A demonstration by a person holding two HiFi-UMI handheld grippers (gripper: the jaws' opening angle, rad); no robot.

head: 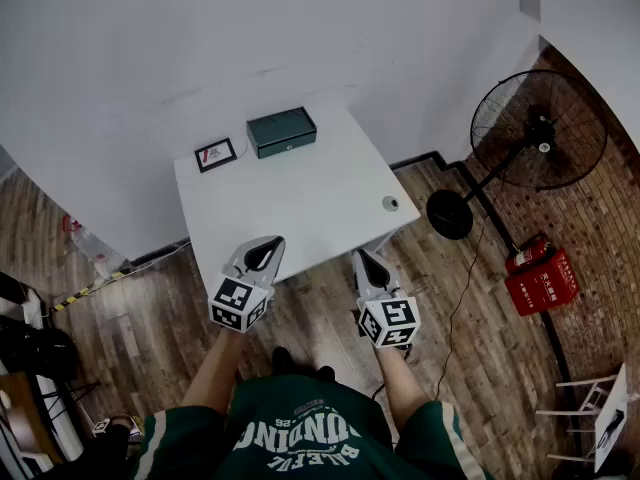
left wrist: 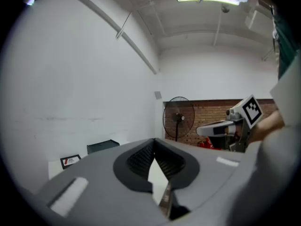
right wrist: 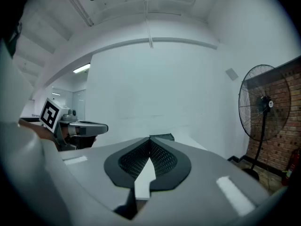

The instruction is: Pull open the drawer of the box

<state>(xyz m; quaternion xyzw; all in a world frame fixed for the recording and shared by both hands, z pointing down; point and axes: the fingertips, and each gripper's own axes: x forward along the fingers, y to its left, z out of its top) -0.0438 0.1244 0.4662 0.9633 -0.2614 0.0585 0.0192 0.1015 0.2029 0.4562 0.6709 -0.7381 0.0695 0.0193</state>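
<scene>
A dark green box stands at the far edge of the white table, its front face toward me and its drawer closed. The box also shows beyond the left gripper's jaws, and only the top of the box peeks over the right gripper's jaws. My left gripper hovers over the table's near edge, shut and empty. My right gripper hangs beside it at the near edge, also shut with nothing held. Both are far short of the box.
A small framed card lies left of the box. A small round object sits near the table's right edge. A standing fan and a red case are on the wooden floor to the right. A white wall is behind the table.
</scene>
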